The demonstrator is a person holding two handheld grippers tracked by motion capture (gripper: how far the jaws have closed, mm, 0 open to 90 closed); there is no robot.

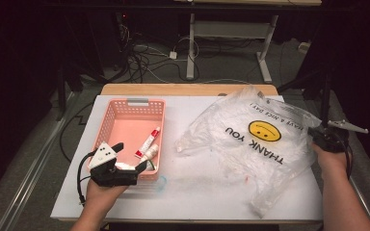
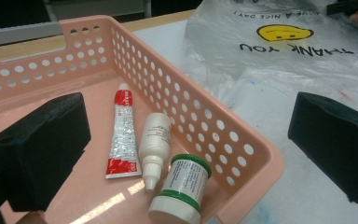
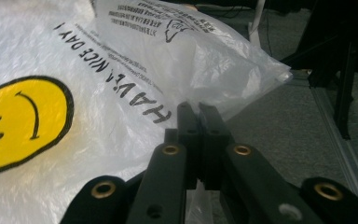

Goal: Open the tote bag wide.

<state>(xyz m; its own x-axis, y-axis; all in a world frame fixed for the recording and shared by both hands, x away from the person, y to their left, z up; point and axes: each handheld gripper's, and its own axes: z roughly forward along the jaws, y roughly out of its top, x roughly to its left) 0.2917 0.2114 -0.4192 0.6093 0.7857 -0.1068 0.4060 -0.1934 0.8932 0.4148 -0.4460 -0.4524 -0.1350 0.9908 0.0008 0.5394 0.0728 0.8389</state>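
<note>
A pink perforated basket [image 1: 107, 126] stands at the table's left and holds a red-and-white tube [image 2: 122, 135], a white dropper bottle [image 2: 154, 142] and a green-rimmed white jar [image 2: 182, 191]. My left gripper [image 1: 131, 157] hovers at the basket's near right corner, open wide, one jaw over the basket floor and one outside the wall [image 2: 214, 126]. A clear plastic bag [image 1: 250, 144] with a yellow smiley and "THANK YOU" lies spread at the right. At its right edge my right gripper [image 1: 318, 137] is shut on the bag film [image 3: 51, 60], jaws pressed together [image 3: 198, 112].
The white table cover [image 1: 197, 192] has a faint blue smear near the basket's front corner. A wooden edge [image 1: 188, 89] runs along the back. Beyond it are floor cables and desk legs [image 1: 191, 48]. The table's right edge lies just past the right hand.
</note>
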